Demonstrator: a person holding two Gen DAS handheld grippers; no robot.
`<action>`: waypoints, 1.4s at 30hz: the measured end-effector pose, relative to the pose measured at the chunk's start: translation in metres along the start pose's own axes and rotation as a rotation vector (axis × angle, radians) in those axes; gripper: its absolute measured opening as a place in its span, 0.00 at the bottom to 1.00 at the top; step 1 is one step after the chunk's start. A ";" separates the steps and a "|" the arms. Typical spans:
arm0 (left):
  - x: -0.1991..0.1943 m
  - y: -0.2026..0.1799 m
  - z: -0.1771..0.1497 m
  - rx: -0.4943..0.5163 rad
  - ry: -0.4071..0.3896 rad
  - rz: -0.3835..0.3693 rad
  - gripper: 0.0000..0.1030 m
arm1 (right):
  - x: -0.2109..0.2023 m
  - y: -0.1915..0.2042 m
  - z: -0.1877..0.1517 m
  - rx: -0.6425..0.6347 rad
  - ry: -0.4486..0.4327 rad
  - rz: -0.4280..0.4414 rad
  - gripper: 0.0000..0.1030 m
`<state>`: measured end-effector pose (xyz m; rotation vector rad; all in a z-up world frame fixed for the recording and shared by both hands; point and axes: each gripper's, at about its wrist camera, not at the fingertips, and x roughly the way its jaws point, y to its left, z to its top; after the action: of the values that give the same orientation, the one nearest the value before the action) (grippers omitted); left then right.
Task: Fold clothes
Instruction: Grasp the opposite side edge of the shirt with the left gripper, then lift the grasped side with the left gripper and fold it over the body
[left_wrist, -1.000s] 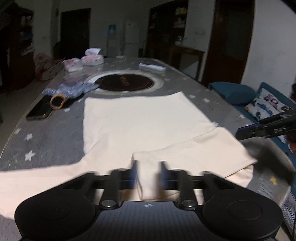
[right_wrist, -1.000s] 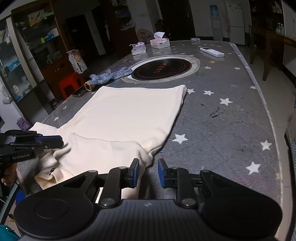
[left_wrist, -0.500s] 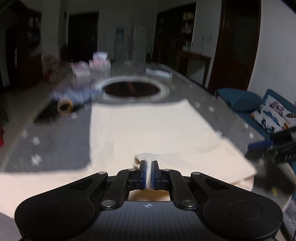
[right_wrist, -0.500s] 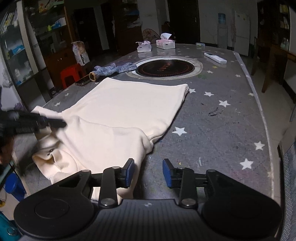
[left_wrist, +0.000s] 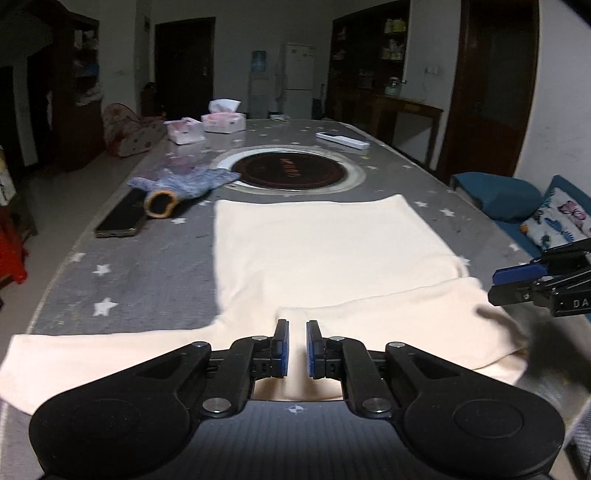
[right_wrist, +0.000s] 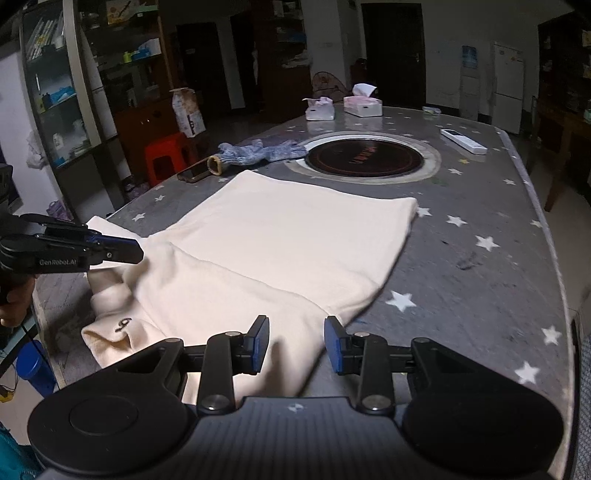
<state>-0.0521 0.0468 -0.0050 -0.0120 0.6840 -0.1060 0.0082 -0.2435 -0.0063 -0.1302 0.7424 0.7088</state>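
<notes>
A cream garment (left_wrist: 332, 251) lies spread on the grey star-patterned table (left_wrist: 147, 277), its near part folded over into a band. My left gripper (left_wrist: 297, 332) sits low over the near edge with a fold of that cloth filling the narrow gap between its blue pads; its jaws are opening slightly. In the right wrist view the left gripper (right_wrist: 138, 253) holds a peak of the garment (right_wrist: 295, 236) raised off the table beside the collar. My right gripper (right_wrist: 295, 339) stands open above the folded sleeve end, gripping nothing. It enters the left wrist view as the right gripper (left_wrist: 493, 286).
Beyond the garment are a round inset hob (left_wrist: 291, 171), a blue knitted glove (left_wrist: 184, 181), a phone (left_wrist: 122, 219), a white remote (left_wrist: 341, 139) and tissue boxes (left_wrist: 223, 120). A blue sofa (left_wrist: 517, 195) flanks the table's right edge; a red stool (right_wrist: 166, 155) stands off the left.
The left jaws closed from wide onto a fold of the cream cloth, then eased a little apart. The right jaws widened and that gripper rolled and shifted sideways over the sleeve.
</notes>
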 end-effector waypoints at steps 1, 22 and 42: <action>-0.001 0.002 0.000 -0.004 -0.005 0.011 0.11 | 0.003 0.002 0.001 -0.001 0.000 0.006 0.32; 0.005 0.014 -0.022 -0.104 0.014 -0.092 0.15 | 0.037 0.019 0.002 -0.074 0.074 -0.022 0.31; -0.058 0.159 -0.067 -0.544 -0.105 0.513 0.57 | 0.023 0.050 0.014 -0.149 0.041 -0.001 0.31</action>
<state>-0.1247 0.2125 -0.0277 -0.3594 0.5761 0.5713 -0.0037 -0.1880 -0.0044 -0.2817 0.7280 0.7619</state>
